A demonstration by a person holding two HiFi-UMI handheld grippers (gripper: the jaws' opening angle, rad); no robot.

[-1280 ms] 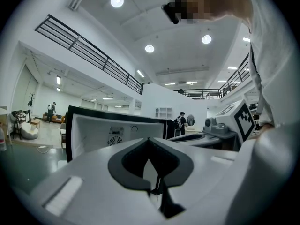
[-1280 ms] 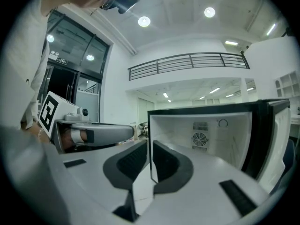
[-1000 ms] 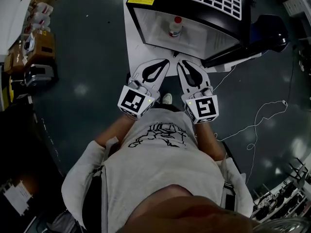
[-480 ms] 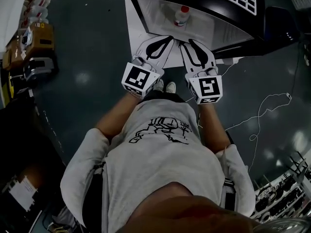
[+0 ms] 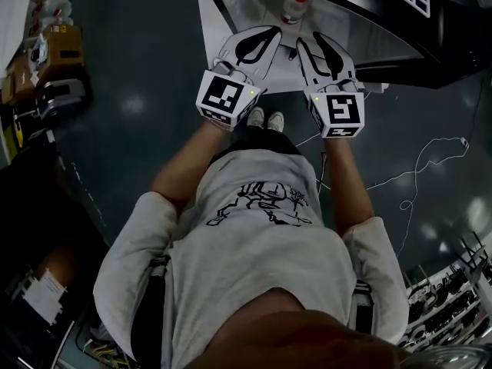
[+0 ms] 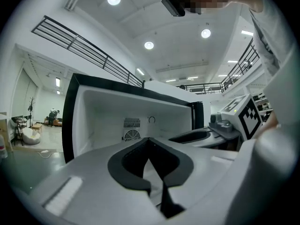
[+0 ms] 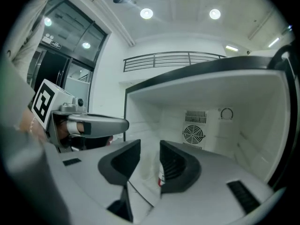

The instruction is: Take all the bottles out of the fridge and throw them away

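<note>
Left gripper (image 5: 270, 34): its jaws are closed tip to tip with nothing held. It sits level at the near left of the fridge mouth, just beside its partner. I judge it is kept shut because it has no part in this reach and only needs to stay clear.

Bottle (image 5: 295, 7): it stands upright on the fridge floor, close to the open front, and has a red cap. In the right gripper view a sliver of it (image 7: 161, 174) shows through the gap between the jaws. It is just beyond the right gripper's tips and nothing touches it. Standing near the front, it can be taken from straight ahead.

Right gripper (image 5: 307, 40): its jaws have just been opening and now stand about halfway apart. Nothing is between the pads yet. It tilts slightly downward and lines up on the bottle, probably to make room for the bottle's body before closing in.

Fridge (image 5: 227, 6): it stands open toward the person, with white inner walls and a round fan vent (image 7: 193, 135) on the far back wall. With the front open, both tools can enter level.

Count: one fridge, one bottle in view, two grippers, one of them closed and one parted.

Task standing: the bottle is still inside, so by my reading the grasp comes next.
</note>
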